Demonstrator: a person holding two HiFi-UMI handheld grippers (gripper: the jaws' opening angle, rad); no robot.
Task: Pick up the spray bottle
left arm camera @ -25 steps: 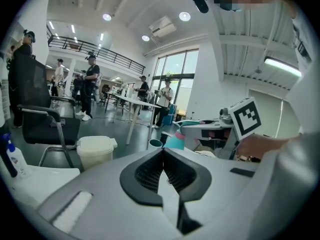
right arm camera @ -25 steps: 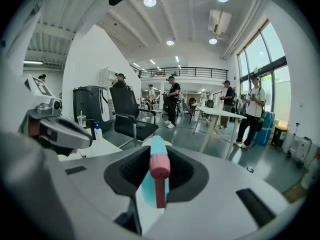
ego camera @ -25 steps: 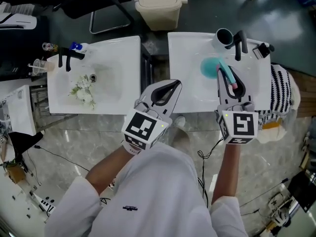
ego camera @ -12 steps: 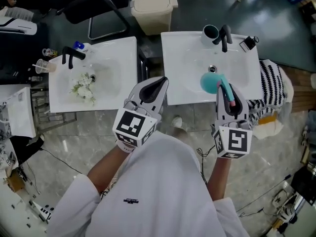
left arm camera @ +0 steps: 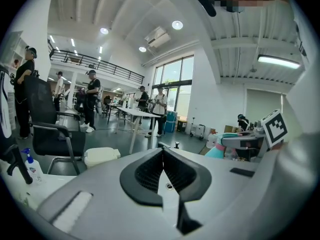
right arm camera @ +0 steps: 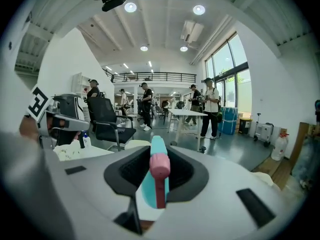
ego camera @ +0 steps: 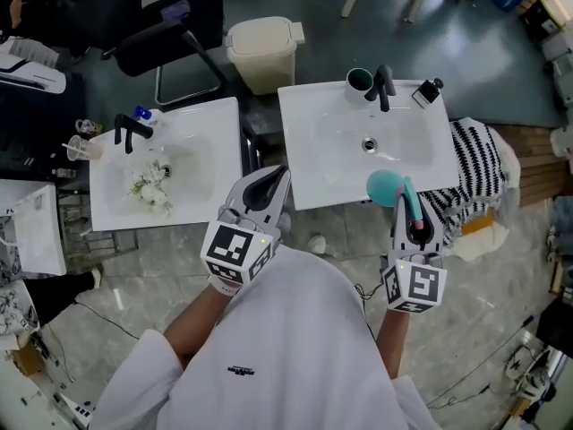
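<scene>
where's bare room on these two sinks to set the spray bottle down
Right sink: the basin around the drain and its front-left rim are bare; the back edge is crowded by mug, faucet and a small black item. Left sink: right half free; flowers and bottle crowd its left.

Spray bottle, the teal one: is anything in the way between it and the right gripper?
Nothing visible. The right gripper has its jaws closed on the spray bottle, with the pink trigger between them and nothing else in the gap. The left gripper is shut and empty.
</scene>
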